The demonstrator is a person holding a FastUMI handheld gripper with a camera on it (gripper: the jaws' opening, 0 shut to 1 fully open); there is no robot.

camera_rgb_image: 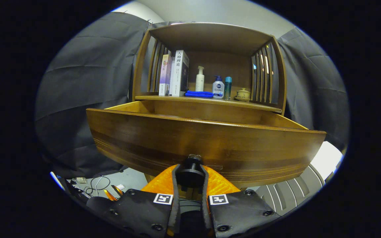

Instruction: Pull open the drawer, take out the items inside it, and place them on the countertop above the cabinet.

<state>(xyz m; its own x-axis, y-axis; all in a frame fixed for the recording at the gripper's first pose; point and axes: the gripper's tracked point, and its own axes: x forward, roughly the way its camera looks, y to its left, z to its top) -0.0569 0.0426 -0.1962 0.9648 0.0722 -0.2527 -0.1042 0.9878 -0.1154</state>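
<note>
I've got the gripper (190,178) pinched on the drawer knob (190,168) — drawer (203,145) pulled well out below the counter (207,100), so its contents should be reachable — inside hidden from here

Gripper clamped on the drawer knob

The gripper (190,177) points straight forward and level, its two fingers (164,183) drawn close together, each pressing a side of the dark round knob (190,168) between them.
</note>
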